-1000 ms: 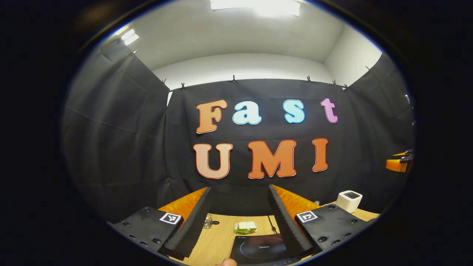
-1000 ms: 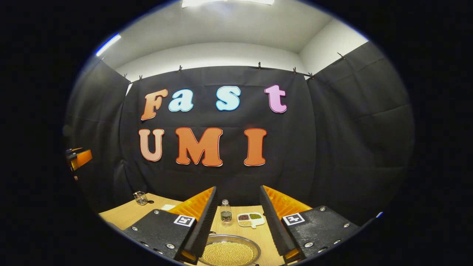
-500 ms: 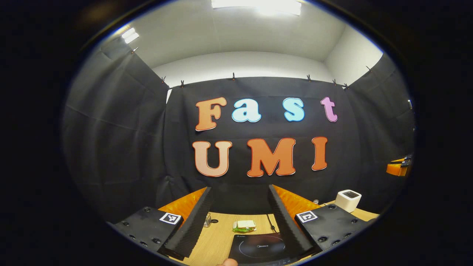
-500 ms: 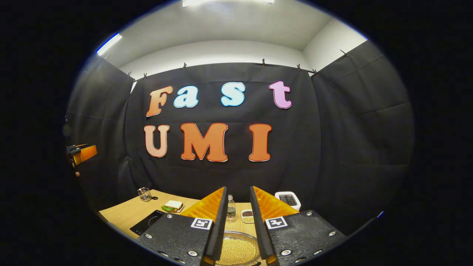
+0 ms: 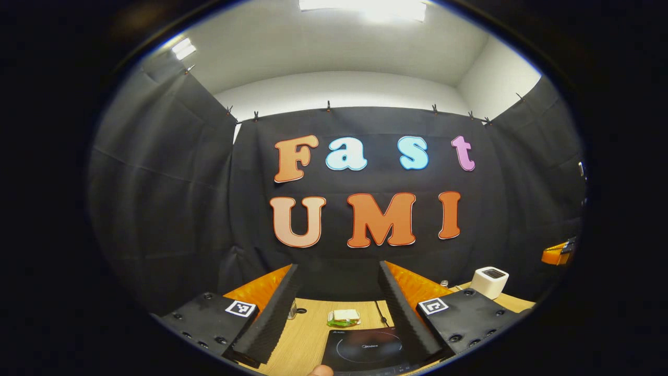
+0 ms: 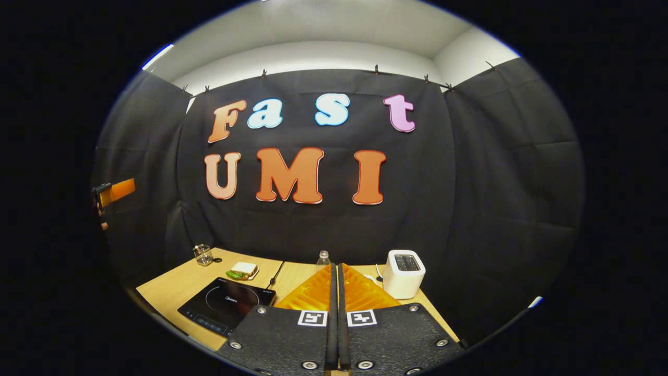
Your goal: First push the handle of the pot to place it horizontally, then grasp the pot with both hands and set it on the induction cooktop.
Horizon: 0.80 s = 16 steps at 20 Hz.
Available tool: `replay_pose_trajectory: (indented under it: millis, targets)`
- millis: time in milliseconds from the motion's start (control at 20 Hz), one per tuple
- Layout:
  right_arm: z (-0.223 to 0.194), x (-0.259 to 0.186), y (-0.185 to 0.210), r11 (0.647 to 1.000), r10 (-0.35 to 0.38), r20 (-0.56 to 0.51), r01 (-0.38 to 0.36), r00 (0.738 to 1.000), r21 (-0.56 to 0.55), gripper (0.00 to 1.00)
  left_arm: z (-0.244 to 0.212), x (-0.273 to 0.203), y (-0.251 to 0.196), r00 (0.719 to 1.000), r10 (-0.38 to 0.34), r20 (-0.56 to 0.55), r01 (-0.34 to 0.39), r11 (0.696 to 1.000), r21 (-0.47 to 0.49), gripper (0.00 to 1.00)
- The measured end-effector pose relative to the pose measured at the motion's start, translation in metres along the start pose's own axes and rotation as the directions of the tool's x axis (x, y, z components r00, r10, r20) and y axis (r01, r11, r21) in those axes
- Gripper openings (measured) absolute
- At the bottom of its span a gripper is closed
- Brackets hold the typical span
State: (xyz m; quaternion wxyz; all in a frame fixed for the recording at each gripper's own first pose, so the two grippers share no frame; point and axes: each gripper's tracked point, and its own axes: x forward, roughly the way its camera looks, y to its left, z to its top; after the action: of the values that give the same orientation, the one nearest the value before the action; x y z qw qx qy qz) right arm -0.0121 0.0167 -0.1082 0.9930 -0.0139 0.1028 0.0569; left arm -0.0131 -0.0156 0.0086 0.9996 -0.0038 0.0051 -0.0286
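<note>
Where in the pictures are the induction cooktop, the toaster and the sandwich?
induction cooktop (image 6: 225,304): right gripper view, on its dark glass top, near the ring.
toaster (image 6: 404,275): right gripper view, on its white front wall.
sandwich (image 6: 243,269): right gripper view, on the top slice of bread.

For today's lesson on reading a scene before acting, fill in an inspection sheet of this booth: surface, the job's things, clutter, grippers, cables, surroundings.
Surface: wooden table, bare patches between the items.
Job's things: induction cooktop flat on the table, nothing on it.
Clutter: sandwich, glass jar, bottle, white toaster.
Grippers: left gripper open above the cooktop's near edge; right gripper shut, nothing between its fingers.
Cables: dark cord from the cooktop toward the wall.
Surroundings: black cloth walls, ceiling light.
</note>
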Motion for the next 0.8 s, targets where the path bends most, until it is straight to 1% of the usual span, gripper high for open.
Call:
replay_pose_trajectory:
  millis: [50, 100, 350, 500, 700, 750, 800]
  targets:
    - [-0.009, 0.001, -0.001, 1.0, -0.001, -0.02, 0.001, 1.0, -0.002, 0.0, -0.001, 0.001, 0.001, 1.0, -0.001, -0.001, 0.001, 1.0, -0.002, 1.0]
    - [-0.019, 0.001, -0.004, 1.0, -0.004, -0.038, 0.004, 0.999, -0.001, 0.0, -0.002, 0.0, 0.003, 1.0, 0.0, -0.003, 0.0, 1.0, -0.002, 0.98]
    - [-0.075, 0.002, -0.004, 0.999, 0.015, -0.158, -0.008, 0.987, 0.044, 0.0, -0.006, -0.002, 0.006, 1.0, 0.006, -0.012, -0.006, 1.0, 0.001, 0.98]
    - [-0.107, 0.0, -0.006, 0.999, 0.005, -0.223, 0.003, 0.975, 0.035, 0.0, -0.011, -0.003, 0.006, 1.0, 0.004, -0.025, -0.004, 1.0, 0.004, 0.98]
    - [-0.148, -0.007, -0.005, 0.999, 0.024, -0.314, -0.009, 0.949, 0.049, 0.0, -0.015, -0.003, 0.007, 0.999, 0.002, -0.037, -0.002, 1.0, 0.004, 0.98]
    - [-0.156, -0.009, -0.003, 0.998, 0.029, -0.332, -0.011, 0.943, 0.056, 0.0, -0.016, -0.003, 0.007, 0.999, 0.003, -0.038, -0.002, 1.0, 0.011, 1.0]
    - [-0.164, -0.012, -0.002, 0.998, 0.034, -0.348, -0.013, 0.937, 0.061, 0.0, -0.018, -0.002, 0.008, 0.999, 0.006, -0.039, -0.005, 1.0, 0.019, 0.94]
